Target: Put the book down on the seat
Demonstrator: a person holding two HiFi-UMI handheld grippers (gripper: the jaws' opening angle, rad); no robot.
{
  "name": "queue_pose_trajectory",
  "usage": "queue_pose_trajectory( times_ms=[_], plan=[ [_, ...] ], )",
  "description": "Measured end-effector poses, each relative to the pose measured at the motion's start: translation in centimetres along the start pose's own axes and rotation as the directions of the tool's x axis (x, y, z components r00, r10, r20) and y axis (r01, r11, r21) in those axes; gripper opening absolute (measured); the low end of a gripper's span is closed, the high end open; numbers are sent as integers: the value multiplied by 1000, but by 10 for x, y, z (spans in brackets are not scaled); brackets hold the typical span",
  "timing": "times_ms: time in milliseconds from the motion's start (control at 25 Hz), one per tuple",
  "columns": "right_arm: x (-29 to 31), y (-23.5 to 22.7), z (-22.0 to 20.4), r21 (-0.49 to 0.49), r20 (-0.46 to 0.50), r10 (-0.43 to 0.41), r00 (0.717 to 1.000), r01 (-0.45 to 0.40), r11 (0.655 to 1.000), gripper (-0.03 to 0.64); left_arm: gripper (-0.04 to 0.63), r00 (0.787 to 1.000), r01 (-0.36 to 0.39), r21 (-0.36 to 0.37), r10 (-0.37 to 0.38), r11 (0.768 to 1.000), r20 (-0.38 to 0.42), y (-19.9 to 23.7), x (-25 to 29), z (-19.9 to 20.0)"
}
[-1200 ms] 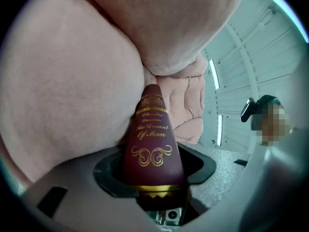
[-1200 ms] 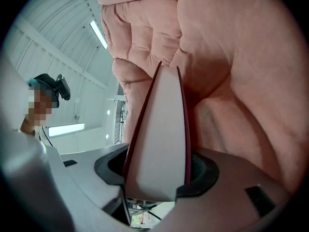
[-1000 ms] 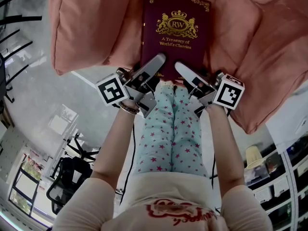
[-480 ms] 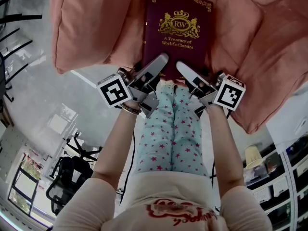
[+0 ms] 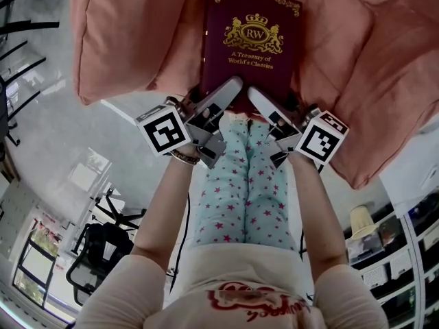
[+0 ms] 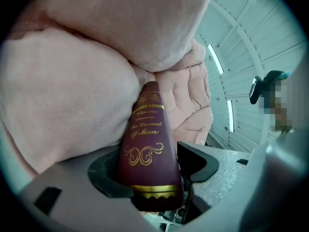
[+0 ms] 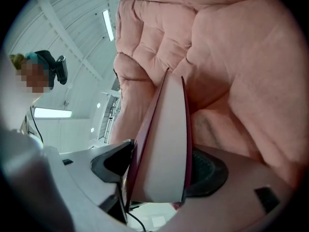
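- Star-print trousers (image 5: 243, 190) showing at centre, below mid-pic.
- Pale glossy floor (image 5: 55, 136) reflecting light at left.
- Blk office chair (image 5: 96, 256) sitting bottom left.
- Shelving (image 5: 405, 252) w/ misc. items running along bottom right.
- Blk rails (image 5: 20, 19) crossing top-left corner.
- Ceiling light strips (image 6: 215, 59) glowing overhead in left gripper view.

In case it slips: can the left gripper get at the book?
Probably yes: the book stands between the jaws of the left gripper, which have just been opening; nothing blocks it.
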State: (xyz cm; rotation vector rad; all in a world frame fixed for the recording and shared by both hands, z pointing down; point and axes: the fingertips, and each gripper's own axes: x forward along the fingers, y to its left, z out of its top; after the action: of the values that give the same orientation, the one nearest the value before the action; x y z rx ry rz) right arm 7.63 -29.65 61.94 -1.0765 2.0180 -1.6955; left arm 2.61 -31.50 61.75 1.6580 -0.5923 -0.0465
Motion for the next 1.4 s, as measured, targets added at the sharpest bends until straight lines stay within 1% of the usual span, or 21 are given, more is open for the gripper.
queue_pose_trajectory(
  times_ms=[120, 200, 320, 480, 680, 800, 920, 1000, 1040, 1160, 1200, 1280, 1400],
  plan=[
    [1, -1, 0, -35, 9, -34, 999, 34, 999, 325, 287, 999, -53, 15, 53, 998, -12, 4, -3, 0],
    [-1, -2, 0, -58, 5, -47, 999, 48, 997, 334, 291, 997, -75, 11, 76, 997, -14, 6, -5, -2],
    [-4, -1, 1, -84, -1, -58, 998, 58, 995, 342, 296, 997, -71, 30, 72, 997, -12, 1, -4, -4],
    [-4, -5, 1, -123, 1, -78, 997, 77, 989, 354, 304, 995, -95, 52, 95, 994, -5, 5, -6, -5],
    [-1, -11, -2, -147, 8, -106, 994, 106, 983, 362, 308, 993, -117, 69, 117, 991, -7, 13, -10, -6],
    [-4, -13, 2, -174, 22, -134, 991, 136, 975, 367, 310, 991, -132, 88, 133, 987, 0, 13, -12, -8],
    [-4, -14, 0, -214, 6, -153, 988, 151, 965, 373, 311, 991, -133, 89, 133, 987, 10, 16, -15, -10],
    [-5, -17, 0, -248, 5, -178, 984, 173, 953, 379, 313, 989, -145, 96, 145, 985, 7, 19, -17, -12],
    [-6, -19, 3, -277, 20, -202, 979, 200, 940, 380, 313, 987, -159, 109, 160, 981, 5, 21, -18, -13],
    [-11, -24, 16, -373, 69, -274, 959, 279, 885, 380, 313, 979, -199, 146, 202, 969, -2, 26, -26, -17],
    [-11, -25, 19, -384, 73, -282, 957, 288, 877, 380, 313, 978, -206, 142, 208, 968, -3, 28, -29, -19],
    [-11, -25, 25, -390, 75, -282, 956, 289, 874, 380, 313, 976, -217, 127, 219, 968, -3, 33, -32, -20],
    [-11, -21, 27, -421, 77, -283, 956, 289, 860, 380, 313, 971, -240, 124, 240, 963, 14, 37, -40, -18]
  ],
)
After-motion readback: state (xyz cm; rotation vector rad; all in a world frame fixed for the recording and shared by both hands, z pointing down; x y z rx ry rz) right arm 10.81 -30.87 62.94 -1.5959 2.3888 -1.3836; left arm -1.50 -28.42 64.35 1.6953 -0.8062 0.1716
